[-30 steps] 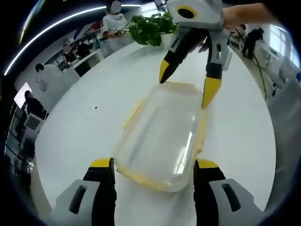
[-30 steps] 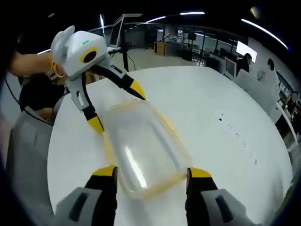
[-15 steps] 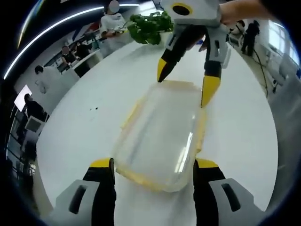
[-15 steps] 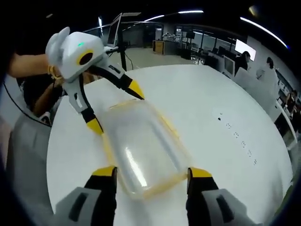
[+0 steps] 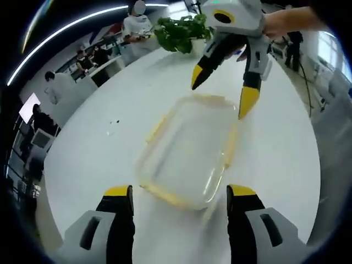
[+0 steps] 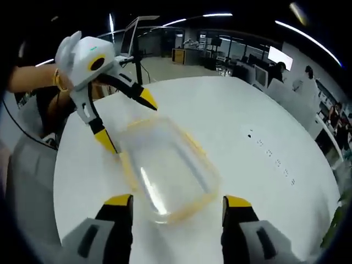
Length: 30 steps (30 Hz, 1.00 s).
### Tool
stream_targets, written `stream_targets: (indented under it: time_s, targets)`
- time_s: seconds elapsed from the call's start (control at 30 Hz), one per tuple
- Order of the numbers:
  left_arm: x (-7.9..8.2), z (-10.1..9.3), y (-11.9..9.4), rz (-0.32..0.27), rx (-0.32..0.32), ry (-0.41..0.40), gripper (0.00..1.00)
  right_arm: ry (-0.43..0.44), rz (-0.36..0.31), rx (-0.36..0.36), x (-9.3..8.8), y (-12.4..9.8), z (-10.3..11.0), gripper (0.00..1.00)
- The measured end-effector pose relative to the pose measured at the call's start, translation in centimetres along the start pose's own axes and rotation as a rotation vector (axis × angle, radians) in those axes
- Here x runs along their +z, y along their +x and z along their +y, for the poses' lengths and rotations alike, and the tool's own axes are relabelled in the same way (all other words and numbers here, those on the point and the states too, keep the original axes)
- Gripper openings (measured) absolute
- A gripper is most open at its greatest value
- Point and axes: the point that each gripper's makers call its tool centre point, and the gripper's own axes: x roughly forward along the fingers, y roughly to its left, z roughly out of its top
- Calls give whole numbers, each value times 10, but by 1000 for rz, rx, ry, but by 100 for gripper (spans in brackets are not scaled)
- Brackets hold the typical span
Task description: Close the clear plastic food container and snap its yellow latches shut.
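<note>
A clear plastic food container (image 5: 190, 148) with its lid on and yellow latches along its edges lies on the white table (image 5: 99, 148). In the left gripper view my left gripper (image 5: 180, 199) stands open just short of the container's near end, not touching it. The right gripper (image 5: 226, 91) comes in from the top, open, its yellow tips hovering over the far end. In the right gripper view the container (image 6: 165, 168) lies ahead of my open right gripper (image 6: 177, 204), and the left gripper (image 6: 124, 124) hangs open above the container's far end.
A leafy green plant (image 5: 179, 30) stands at the table's far edge. Several people stand at counters beyond the table (image 5: 135, 27). A person's hand (image 5: 286, 19) holds the right gripper. Small dark marks (image 6: 269, 154) dot the tabletop.
Both grippers have drawn back and up a little from the container, so it looks smaller and lower in both views. The container itself has stayed in place.
</note>
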Motion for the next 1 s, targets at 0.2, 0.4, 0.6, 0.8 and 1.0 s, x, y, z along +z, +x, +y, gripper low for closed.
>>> stream_targets:
  time_s: [0.2, 0.4, 0.6, 0.8, 1.0]
  targets:
    - [-3, 0, -18, -35, 62, -65, 67, 58, -45, -17, -7, -18, 12, 71]
    - [1, -23, -42, -91, 52, -105, 66, 159, -132, -60, -8, -44, 19, 72]
    - [0, -39, -63, -143, 70, -167, 68, 194, -162, -94, -19, -68, 30, 73]
    - [-5, -60, -80, -173, 72, -181, 69, 265, -207, -140, -30, -94, 45, 74]
    - [-13, -80, -96, -213, 72, -215, 72, 341, -253, -150, -41, -116, 64, 75]
